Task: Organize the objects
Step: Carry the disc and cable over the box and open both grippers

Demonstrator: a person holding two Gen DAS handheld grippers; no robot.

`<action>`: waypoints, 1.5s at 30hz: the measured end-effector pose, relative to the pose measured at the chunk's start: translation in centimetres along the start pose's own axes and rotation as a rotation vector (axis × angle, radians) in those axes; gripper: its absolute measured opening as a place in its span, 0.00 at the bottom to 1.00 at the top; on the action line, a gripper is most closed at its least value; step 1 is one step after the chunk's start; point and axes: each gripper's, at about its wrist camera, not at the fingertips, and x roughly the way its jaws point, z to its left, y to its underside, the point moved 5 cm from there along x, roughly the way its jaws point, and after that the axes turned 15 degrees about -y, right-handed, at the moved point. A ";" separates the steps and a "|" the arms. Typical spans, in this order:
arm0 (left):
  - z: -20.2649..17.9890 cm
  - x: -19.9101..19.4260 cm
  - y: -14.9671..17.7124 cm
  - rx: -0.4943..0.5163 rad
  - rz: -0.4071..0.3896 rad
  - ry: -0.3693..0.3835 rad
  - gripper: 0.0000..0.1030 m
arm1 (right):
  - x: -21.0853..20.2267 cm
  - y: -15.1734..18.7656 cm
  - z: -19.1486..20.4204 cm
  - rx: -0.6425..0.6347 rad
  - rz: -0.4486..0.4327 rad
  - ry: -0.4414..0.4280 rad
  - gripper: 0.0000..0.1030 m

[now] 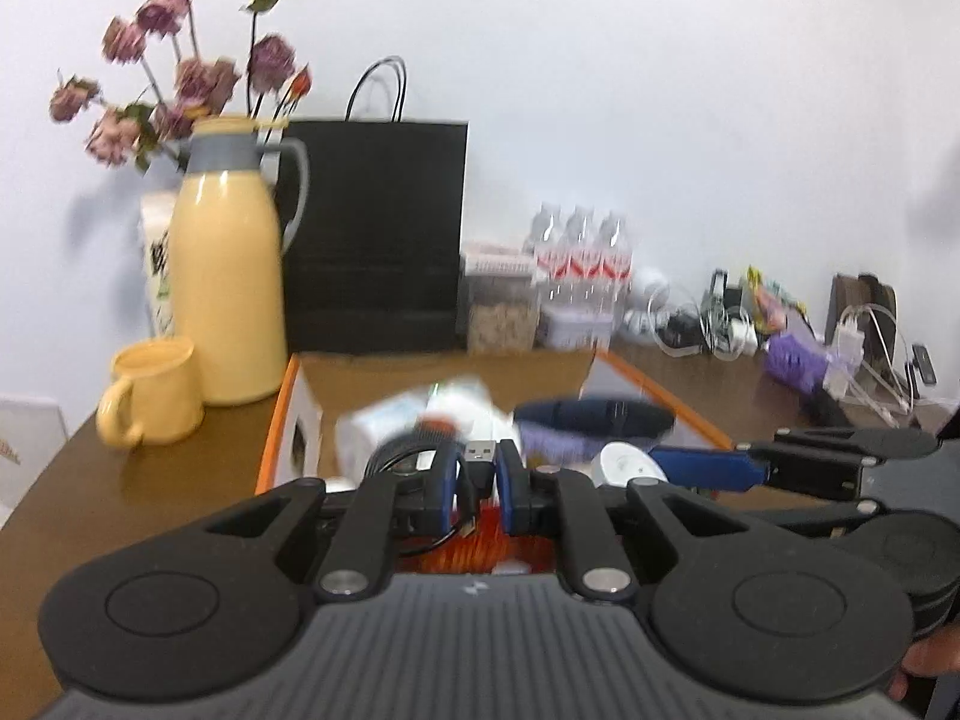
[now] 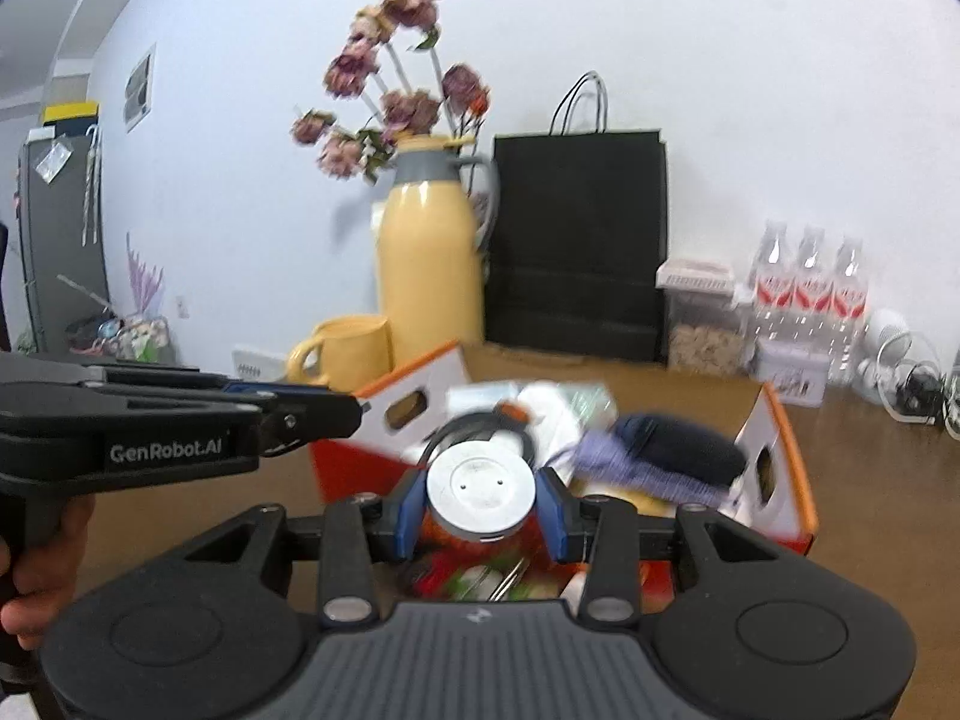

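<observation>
Bottles (image 1: 581, 258), three, stand behind one orange-edged box (image 1: 282, 414).

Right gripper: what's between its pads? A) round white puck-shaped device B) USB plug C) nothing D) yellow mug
A: in the right wrist view the right gripper has its blue pads pressed on either side of a round white puck-shaped device, above the open box.

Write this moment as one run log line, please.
left gripper: shut on USB plug | right gripper: shut on white round puck | both above open box
</observation>
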 end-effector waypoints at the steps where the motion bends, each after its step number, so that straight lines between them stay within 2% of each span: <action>1: -0.4 0.5 -0.6 -0.004 -0.008 0.003 0.14 | 0.1 -0.5 -0.5 -0.001 -0.009 0.005 0.37; 6: -1.9 3.9 -2.6 -0.025 -0.012 0.004 0.14 | 1.7 -2.8 -3.8 0.013 -0.033 0.032 0.37; 14: -2.8 10.6 -3.9 -0.063 0.020 -0.024 0.14 | 6.3 -5.0 -9.2 0.047 -0.026 0.085 0.37; 23: -3.0 13.7 -2.6 -0.046 0.062 -0.029 0.16 | 7.7 -3.8 -12.2 0.092 -0.004 0.114 0.38; 24: -2.8 13.8 -2.5 -0.043 0.068 -0.039 0.19 | 7.8 -3.7 -12.3 0.094 -0.001 0.116 0.38; 25: -2.6 13.8 -2.3 -0.038 0.073 -0.048 0.32 | 7.8 -3.6 -12.3 0.094 0.003 0.117 0.41; 26: -2.4 13.7 -2.3 -0.038 0.071 -0.057 0.58 | 7.8 -3.5 -12.3 0.093 0.007 0.118 0.48; 27: -2.1 13.6 -2.4 -0.043 0.062 -0.081 0.68 | 7.7 -3.4 -12.4 0.093 0.007 0.123 0.61; 28: -1.6 13.4 -2.5 -0.050 0.045 -0.133 0.86 | 7.5 -3.4 -12.3 0.090 0.003 0.129 0.70; 29: -1.1 13.3 -2.5 -0.053 0.030 -0.164 1.00 | 7.2 -3.4 -12.4 0.088 -0.004 0.145 0.76; 31: -0.2 13.1 -2.7 -0.082 0.012 -0.172 1.00 | 6.7 -3.6 -12.7 0.101 -0.020 0.162 1.00; 45: 0.1 12.4 -3.6 -0.099 -0.001 -0.160 1.00 | 5.7 -3.9 -12.4 0.106 -0.042 0.166 1.00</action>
